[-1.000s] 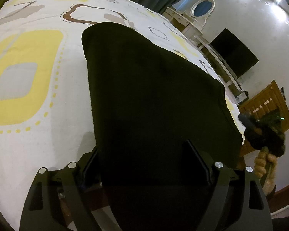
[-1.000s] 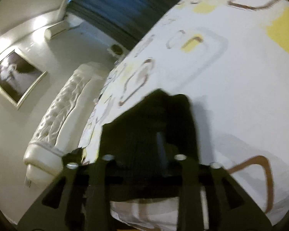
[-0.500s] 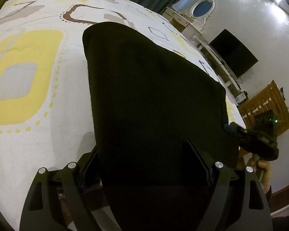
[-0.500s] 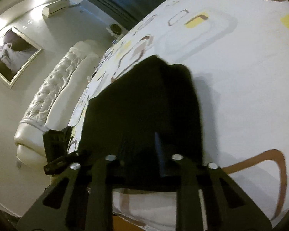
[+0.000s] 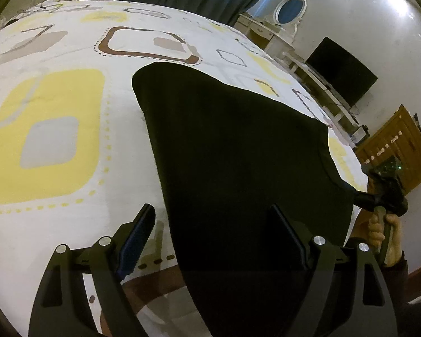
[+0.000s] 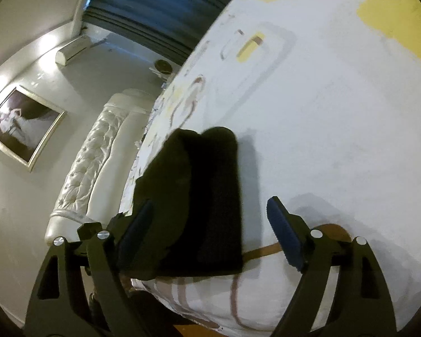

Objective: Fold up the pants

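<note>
The black pants (image 5: 238, 168) lie flat as a folded panel on the patterned bed (image 5: 56, 140), near its front edge. A fold looks just laid down and let go: the right gripper (image 6: 210, 233) has just been opening, its jaws now apart with the cloth's near edge lying loose between them. The left gripper (image 5: 213, 238) stands wide too, straddling the pants' edge without pinching. Next, I judge, comes regripping an end and folding it across

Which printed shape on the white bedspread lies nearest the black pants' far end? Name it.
The brown-outlined rounded rectangle, just beyond the pants; the large yellow square sits off left.
</note>
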Demonstrator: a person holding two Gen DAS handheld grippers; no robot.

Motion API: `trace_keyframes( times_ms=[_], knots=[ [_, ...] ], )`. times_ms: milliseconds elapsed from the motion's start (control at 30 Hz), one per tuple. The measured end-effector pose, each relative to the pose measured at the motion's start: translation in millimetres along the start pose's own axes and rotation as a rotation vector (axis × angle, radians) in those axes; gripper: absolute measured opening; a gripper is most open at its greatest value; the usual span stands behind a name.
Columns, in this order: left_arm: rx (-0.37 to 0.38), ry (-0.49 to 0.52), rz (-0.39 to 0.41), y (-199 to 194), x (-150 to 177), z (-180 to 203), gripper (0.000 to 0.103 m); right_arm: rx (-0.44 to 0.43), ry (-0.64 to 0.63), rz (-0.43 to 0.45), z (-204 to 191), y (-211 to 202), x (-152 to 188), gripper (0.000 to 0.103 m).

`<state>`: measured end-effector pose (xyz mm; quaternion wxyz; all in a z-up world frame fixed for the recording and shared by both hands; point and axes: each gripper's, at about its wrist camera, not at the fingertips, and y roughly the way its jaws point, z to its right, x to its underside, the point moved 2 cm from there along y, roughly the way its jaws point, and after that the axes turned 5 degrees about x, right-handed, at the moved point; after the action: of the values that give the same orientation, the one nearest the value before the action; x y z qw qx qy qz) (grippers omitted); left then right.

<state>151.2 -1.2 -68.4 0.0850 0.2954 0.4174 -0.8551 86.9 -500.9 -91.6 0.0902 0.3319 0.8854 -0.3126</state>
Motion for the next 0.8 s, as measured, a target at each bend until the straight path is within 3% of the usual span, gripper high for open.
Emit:
trace_keyframes(
  times_ms=[200,433,633,800],
  knots=[
    [-0.042,0.033,0.011,-5,1,4,0.082,-0.009,-0.007,-0.036,-1,11,0,0.084],
    [-0.156,0.122,0.057,-26,1,6,0.086,-0.021,-0.046,-0.108,-11,30,-4,0.085],
    [-0.172,0.113,0.064,-37,5,-5,0.086,-0.008,-0.109,-0.197,-22,54,-7,0.086],
    [-0.272,0.163,0.080,-47,6,-3,0.086,0.002,-0.164,-0.267,-29,70,-10,0.090]
  ],
)
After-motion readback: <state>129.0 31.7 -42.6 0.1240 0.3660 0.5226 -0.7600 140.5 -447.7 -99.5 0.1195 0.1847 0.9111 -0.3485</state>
